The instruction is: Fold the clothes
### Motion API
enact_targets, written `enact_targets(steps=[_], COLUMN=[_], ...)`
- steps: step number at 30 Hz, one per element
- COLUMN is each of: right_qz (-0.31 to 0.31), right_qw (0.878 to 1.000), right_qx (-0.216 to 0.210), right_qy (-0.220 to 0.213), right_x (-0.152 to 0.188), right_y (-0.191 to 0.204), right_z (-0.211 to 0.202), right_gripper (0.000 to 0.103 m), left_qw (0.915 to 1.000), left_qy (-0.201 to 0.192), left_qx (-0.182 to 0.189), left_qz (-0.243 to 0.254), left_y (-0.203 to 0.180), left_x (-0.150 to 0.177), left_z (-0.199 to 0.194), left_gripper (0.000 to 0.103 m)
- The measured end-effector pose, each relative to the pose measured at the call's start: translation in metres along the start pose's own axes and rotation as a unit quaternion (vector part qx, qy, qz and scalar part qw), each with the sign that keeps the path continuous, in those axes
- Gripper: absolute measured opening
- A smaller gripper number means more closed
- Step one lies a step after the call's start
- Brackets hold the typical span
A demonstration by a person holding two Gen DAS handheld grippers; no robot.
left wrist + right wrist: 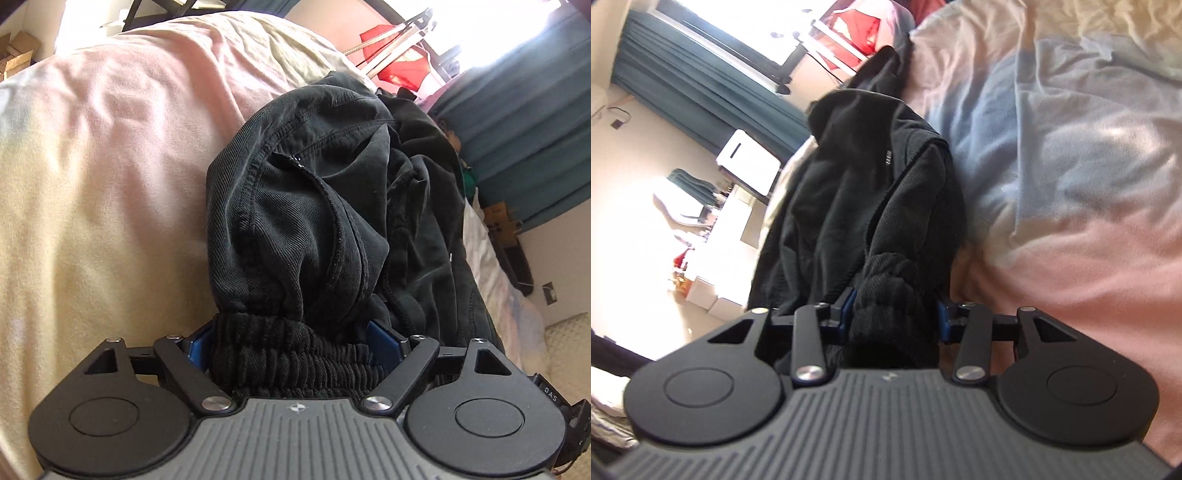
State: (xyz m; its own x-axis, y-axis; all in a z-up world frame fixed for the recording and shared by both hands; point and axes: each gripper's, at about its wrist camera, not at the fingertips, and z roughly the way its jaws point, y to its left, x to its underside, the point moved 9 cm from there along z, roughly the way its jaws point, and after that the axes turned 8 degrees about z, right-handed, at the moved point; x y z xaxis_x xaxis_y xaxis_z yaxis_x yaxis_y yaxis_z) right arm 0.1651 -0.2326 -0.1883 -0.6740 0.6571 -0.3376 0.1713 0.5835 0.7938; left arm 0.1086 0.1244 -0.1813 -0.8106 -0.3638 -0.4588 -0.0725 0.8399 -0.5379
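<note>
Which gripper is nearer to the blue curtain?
Cannot tell. The left gripper and the right gripper each clamp the black garment, with the blue curtain far behind.

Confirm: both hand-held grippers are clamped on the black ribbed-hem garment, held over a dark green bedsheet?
Not quite. The bedsheet is pale pink and cream, not dark green, as the left wrist view shows. Both the left hand-held gripper and right hand-held gripper are clamped on the black ribbed-hem garment.

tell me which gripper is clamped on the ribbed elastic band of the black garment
The left gripper: its fingers pinch the gathered waistband. The right gripper holds a bunched fold of the same black garment.
</note>
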Motion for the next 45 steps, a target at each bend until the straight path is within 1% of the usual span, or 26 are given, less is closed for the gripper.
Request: enact_targets(steps=[2,3,6,8,10,12,13,14,16,17,18,19,22,25,27,29,30,31,33,35,36,39,42,45], right_qz=[-0.002,-0.002,0.010,0.030,0.042,0.044,0.042,0.038,0.040,0.041,0.038,0.034,0.043,0.053,0.047,0.049,0.052,0.055,0.073,0.097,0.102,0.094,0.093,0.085], right_qw=[1.000,1.000,0.999,0.997,0.996,0.997,0.998,0.999,0.999,0.998,0.999,0.999,0.999,0.997,0.997,0.998,0.998,0.998,0.997,0.995,0.994,0.994,0.992,0.989], right_qx=[-0.011,-0.003,0.048,0.070,0.076,0.056,0.040,0.014,-0.028,-0.037,-0.033,-0.025,0.021,0.062,0.063,0.049,0.041,0.036,0.019,-0.008,-0.023,-0.045,-0.080,-0.122], right_qy=[0.002,0.003,0.012,0.022,0.025,0.014,0.005,-0.006,-0.016,-0.017,-0.017,-0.015,-0.001,0.010,0.006,-0.010,-0.015,-0.019,-0.026,-0.032,-0.033,-0.024,-0.007,0.020], right_x=[0.000,0.001,0.004,0.006,0.007,0.004,0.002,-0.001,-0.002,-0.002,-0.002,-0.001,0.003,0.007,0.009,0.009,0.009,0.010,0.012,0.014,0.018,0.037,0.064,0.098], right_y=[0.005,0.002,-0.018,-0.033,-0.039,-0.033,-0.027,-0.018,-0.003,0.000,0.001,-0.001,-0.019,-0.037,-0.038,-0.035,-0.035,-0.034,-0.031,-0.025,-0.020,0.005,0.037,0.082], right_z=[-0.005,-0.004,0.008,0.016,0.019,0.015,0.011,0.005,-0.002,-0.004,-0.003,-0.002,0.012,0.024,0.027,0.025,0.023,0.021,0.011,0.000,-0.005,-0.012,-0.007,0.017], right_gripper=[0.046,0.047,0.047,0.047,0.047,0.048,0.048,0.048,0.048,0.048,0.049,0.049,0.049,0.048,0.047,0.037,0.031,0.027,0.025,0.023,0.022,0.022,0.022,0.022], left_qw=[1.0000,1.0000,0.9999,0.9991,0.9971,0.9944,0.9944,0.9947,0.9977,0.9991,0.9998,0.9999,0.9979,0.9990,0.9995,0.9998,0.9999,0.9999,0.9994,0.9978,0.9966,0.9926,0.9883,0.9829], left_qy=[-0.001,-0.002,-0.010,-0.022,-0.038,-0.047,-0.045,-0.043,-0.024,-0.012,-0.001,0.007,0.025,0.015,0.008,0.006,0.009,0.004,-0.010,-0.039,-0.055,-0.096,-0.129,-0.158], left_qx=[0.002,0.003,0.008,0.024,0.049,0.081,0.084,0.085,0.056,0.037,0.018,0.008,0.005,-0.003,-0.009,-0.012,-0.009,-0.005,0.005,0.017,0.023,0.037,0.036,0.026], left_qz=[-0.001,-0.001,0.010,0.026,0.043,0.048,0.044,0.039,0.029,0.018,0.005,-0.011,-0.059,-0.043,-0.030,-0.013,-0.004,0.008,0.034,0.050,0.056,0.064,0.073,0.091], left_y=[-0.001,-0.001,-0.007,-0.016,-0.028,-0.037,-0.038,-0.039,-0.030,-0.023,-0.015,-0.008,0.006,0.002,-0.002,-0.005,-0.007,-0.011,-0.021,-0.031,-0.035,-0.039,-0.035,-0.029], left_x=[-0.001,-0.001,-0.003,-0.006,-0.009,-0.010,-0.009,-0.009,-0.005,-0.003,0.000,0.001,0.002,0.001,-0.001,-0.002,-0.002,-0.006,-0.014,-0.030,-0.040,-0.082,-0.134,-0.192], left_z=[-0.001,-0.002,-0.005,-0.009,-0.015,-0.021,-0.020,-0.019,-0.011,-0.008,-0.004,0.000,0.008,0.010,0.011,0.012,0.013,0.011,0.007,-0.005,-0.012,-0.036,-0.059,-0.082], left_gripper=[0.077,0.077,0.074,0.072,0.071,0.071,0.072,0.074,0.077,0.078,0.078,0.078,0.078,0.080,0.073,0.052,0.044,0.031,0.029,0.024,0.023,0.021,0.020,0.019])
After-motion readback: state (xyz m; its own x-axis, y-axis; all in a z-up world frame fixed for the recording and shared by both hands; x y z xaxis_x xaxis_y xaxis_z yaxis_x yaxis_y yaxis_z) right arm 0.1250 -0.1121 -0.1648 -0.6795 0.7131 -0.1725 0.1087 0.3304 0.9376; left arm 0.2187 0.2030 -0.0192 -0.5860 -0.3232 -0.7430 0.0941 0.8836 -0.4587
